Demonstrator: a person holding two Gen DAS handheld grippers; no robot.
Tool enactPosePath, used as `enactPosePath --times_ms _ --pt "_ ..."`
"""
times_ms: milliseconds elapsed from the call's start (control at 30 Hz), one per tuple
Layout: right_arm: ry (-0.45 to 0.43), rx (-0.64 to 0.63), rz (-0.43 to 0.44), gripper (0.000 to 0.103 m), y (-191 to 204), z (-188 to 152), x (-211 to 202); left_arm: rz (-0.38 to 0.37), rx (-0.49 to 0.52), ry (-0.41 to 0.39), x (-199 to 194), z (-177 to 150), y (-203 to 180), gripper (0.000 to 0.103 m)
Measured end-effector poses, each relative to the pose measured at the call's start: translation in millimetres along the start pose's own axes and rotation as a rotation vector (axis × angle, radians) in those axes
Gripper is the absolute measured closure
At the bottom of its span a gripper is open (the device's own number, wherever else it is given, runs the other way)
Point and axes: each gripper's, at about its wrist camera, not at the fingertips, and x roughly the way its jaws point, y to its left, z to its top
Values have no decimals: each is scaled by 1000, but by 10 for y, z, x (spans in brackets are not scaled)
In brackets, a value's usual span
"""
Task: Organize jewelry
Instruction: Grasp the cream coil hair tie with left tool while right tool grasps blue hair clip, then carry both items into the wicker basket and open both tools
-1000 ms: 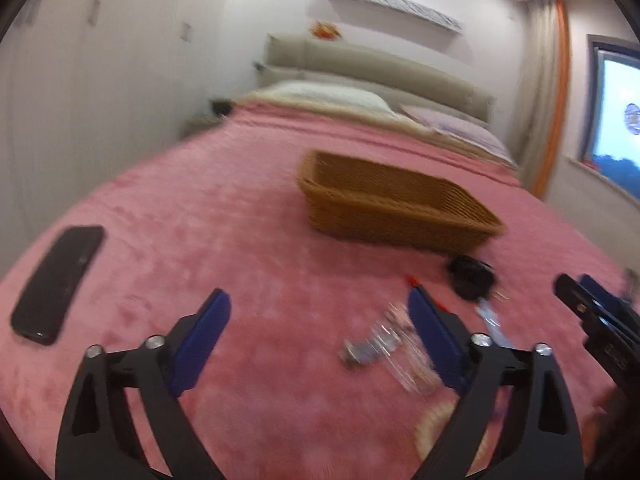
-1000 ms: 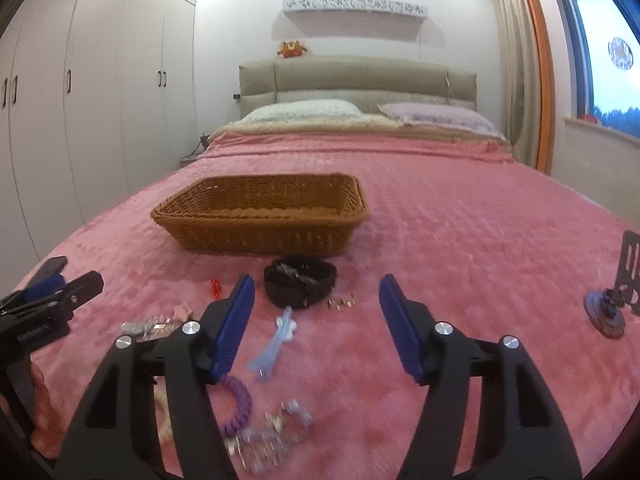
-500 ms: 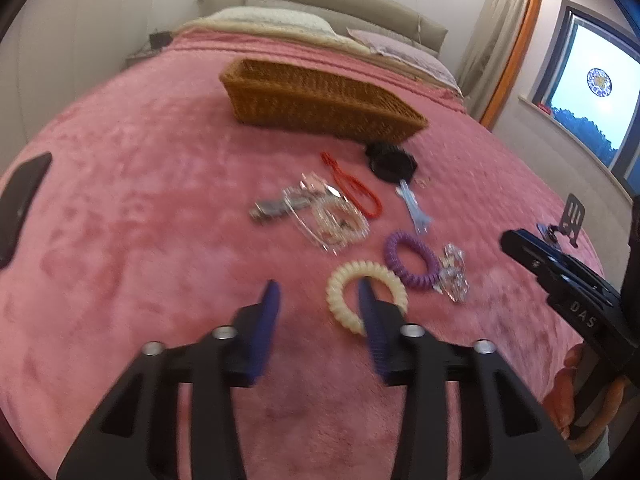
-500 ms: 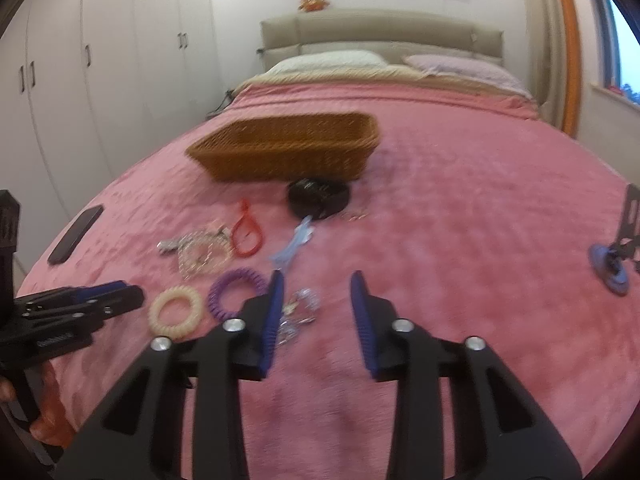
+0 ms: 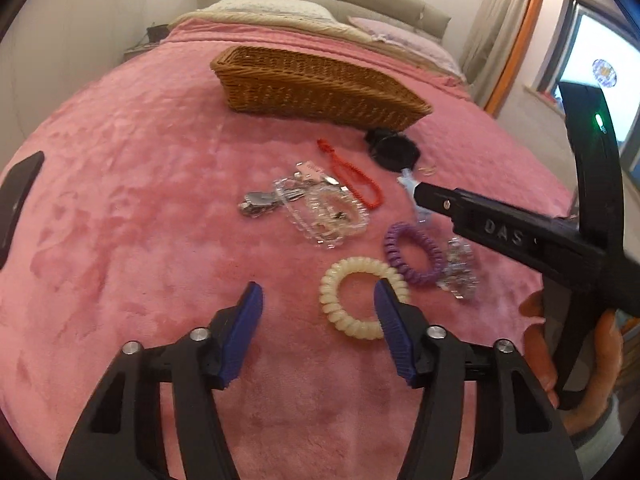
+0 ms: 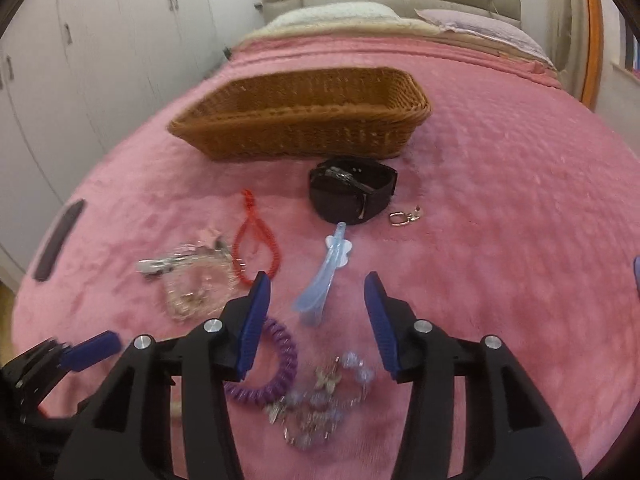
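Jewelry is lying scattered on the pink bedspread, and none of it is sitting in the wicker basket yet, as far as its visible inside shows. You are holding the left gripper with jaws that have just been opening, nothing clamped; its right finger is overlapping the cream coil band. Your right gripper has likewise been opening and is holding nothing (a pale blue clip is lying in the gap, unpressed). Farther out you are facing a purple coil band, a clear bead bracelet, a red cord and a black watch. Judging by this, the sorting is barely starting; every piece is waiting.
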Motion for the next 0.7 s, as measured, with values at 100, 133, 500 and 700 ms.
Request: enactPosePath --times_ms 100,133,500,700 --pt "47 24 -13 74 -12 19 161 -2 -9 23 53 -26 0 69" --pt "67 24 -22 86 -11 4 215 4 -7 21 52 -32 -10 69" --pt "9 52 -50 92 -130 -67 -10 -25 -14 -32 -49 -51 19 95" --pt "-95 56 -23 92 -161 128 -475 -38 -9 -140 -343 185 32 95"
